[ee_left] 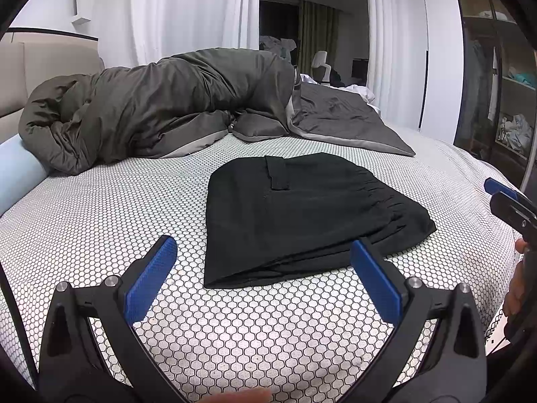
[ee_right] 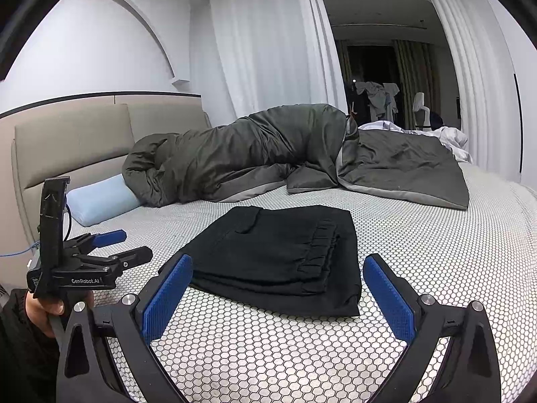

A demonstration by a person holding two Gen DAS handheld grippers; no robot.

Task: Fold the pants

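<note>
Black pants (ee_left: pixel 302 215) lie folded into a compact rectangle on the honeycomb-patterned bed cover (ee_left: pixel 100 221); in the right wrist view the pants (ee_right: pixel 278 252) show their elastic waistband stacked on the right. My left gripper (ee_left: pixel 265 252) hovers just in front of the fold, open, nothing between its blue pads. My right gripper (ee_right: pixel 278 268) is likewise open and empty, hanging short of the pants' near edge. The left gripper (ee_right: pixel 124 245) also appears at the left of the right wrist view, held by a hand. The right gripper's tip (ee_left: pixel 503 194) shows at the right edge of the left wrist view.
A bunched grey duvet (ee_left: pixel 167 107) and a dark pillow (ee_left: pixel 258 127) lie across the far side of the bed. A light blue bolster (ee_right: pixel 100 201) rests by the beige headboard (ee_right: pixel 74 144). White curtains (ee_right: pixel 268 40) hang behind; open shelving (ee_left: pixel 503 100) stands right.
</note>
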